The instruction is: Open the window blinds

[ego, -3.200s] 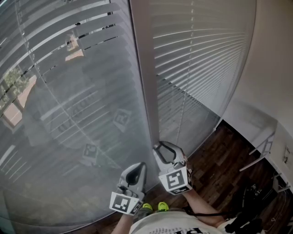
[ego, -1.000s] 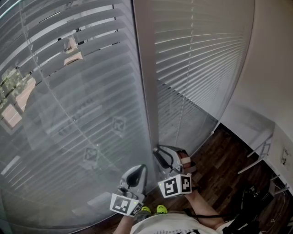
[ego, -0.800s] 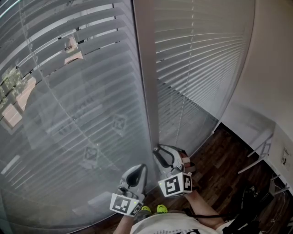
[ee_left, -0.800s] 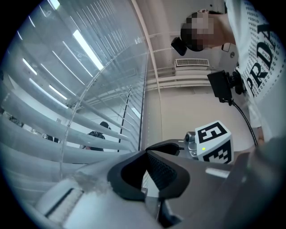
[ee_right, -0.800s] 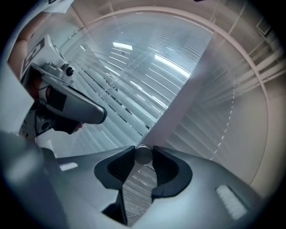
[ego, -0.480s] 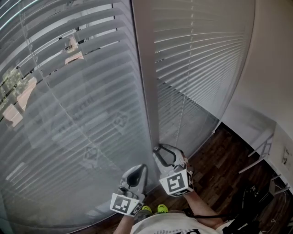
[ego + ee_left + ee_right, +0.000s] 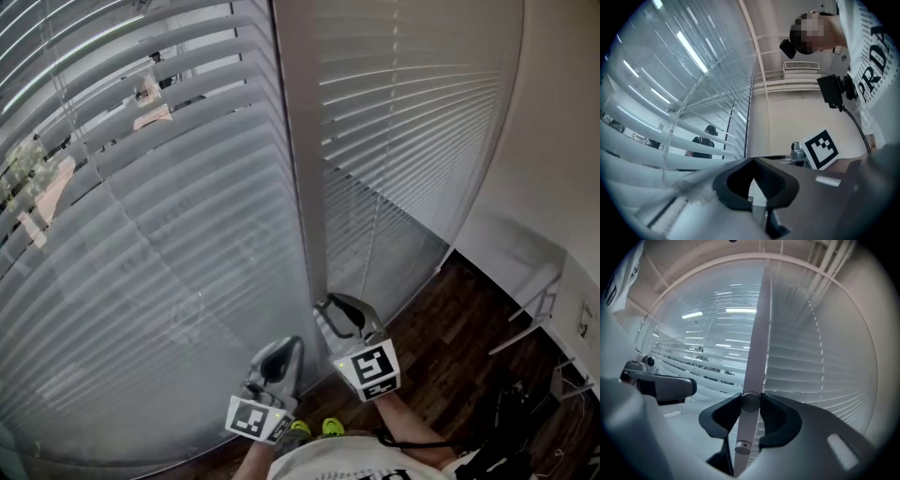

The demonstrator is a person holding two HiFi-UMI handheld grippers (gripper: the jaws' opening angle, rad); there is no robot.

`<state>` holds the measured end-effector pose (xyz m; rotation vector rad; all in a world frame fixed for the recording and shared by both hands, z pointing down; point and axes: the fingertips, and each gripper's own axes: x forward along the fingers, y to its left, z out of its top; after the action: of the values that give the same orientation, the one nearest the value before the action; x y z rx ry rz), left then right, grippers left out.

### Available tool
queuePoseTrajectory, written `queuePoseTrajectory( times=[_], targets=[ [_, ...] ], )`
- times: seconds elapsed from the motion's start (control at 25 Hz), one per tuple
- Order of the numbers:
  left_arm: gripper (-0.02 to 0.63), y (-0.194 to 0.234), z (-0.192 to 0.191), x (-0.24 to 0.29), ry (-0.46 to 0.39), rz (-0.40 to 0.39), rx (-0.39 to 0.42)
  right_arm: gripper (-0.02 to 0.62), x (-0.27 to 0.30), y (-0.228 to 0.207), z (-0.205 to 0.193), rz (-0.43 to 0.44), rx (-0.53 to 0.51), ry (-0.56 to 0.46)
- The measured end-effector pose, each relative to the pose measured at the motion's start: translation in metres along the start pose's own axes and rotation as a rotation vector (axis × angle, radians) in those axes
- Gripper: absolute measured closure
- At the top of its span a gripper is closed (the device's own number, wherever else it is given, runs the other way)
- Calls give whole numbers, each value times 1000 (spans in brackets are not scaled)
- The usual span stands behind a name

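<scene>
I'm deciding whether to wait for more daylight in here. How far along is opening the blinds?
Partly done: the upper slats of the left blind are tilted enough to show outdoors through the gaps; the lower ones show nothing through. In hand: the right gripper is clamped on the tilt wand, while the left gripper is shut and empty. Left: the right blind is fully closed.

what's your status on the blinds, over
Right gripper jaws shut on thin grey tilt wand. Left gripper shut, empty, beside it. Grey slatted blind part open, gaps showing. Nothing in the way.
</scene>
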<state>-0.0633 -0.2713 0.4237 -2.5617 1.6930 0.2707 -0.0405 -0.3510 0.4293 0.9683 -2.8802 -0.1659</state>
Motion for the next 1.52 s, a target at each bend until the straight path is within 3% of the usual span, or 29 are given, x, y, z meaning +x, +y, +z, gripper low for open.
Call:
queuePoseTrajectory(
  times=[0.32, 0.52, 0.72, 0.84, 0.92, 1.2, 1.28, 1.36, 1.52],
  targets=[
    [614, 1, 1, 0, -6, -2, -1, 465, 2, -5, -3, 29, 218, -22],
    [614, 1, 1, 0, -2, -2, -2, 465, 2, -5, -3, 34, 256, -26],
    [612, 1, 1, -1, -3, -6, -2, 465, 2, -5, -3, 31, 216, -25],
    [613, 2, 1, -2, -2, -2, -3, 465, 2, -3, -4, 35, 123, -9],
    [612, 3, 0, -2, -1, 1, -4, 465, 1, -1, -4, 33, 9, 23],
    [612, 7, 1, -3, -6, 9, -9, 465, 2, 12, 1, -20, -610, 116],
    [612, 7, 0, -3, -4, 8, -12, 465, 2, 15, -1, -29, -723, 134],
    [614, 7, 0, -2, -4, 4, -12, 465, 3, 15, -2, -30, -748, 134],
    [612, 8, 0, -1, -4, -1, -8, 466, 3, 14, 0, -23, -702, 112]
  ],
)
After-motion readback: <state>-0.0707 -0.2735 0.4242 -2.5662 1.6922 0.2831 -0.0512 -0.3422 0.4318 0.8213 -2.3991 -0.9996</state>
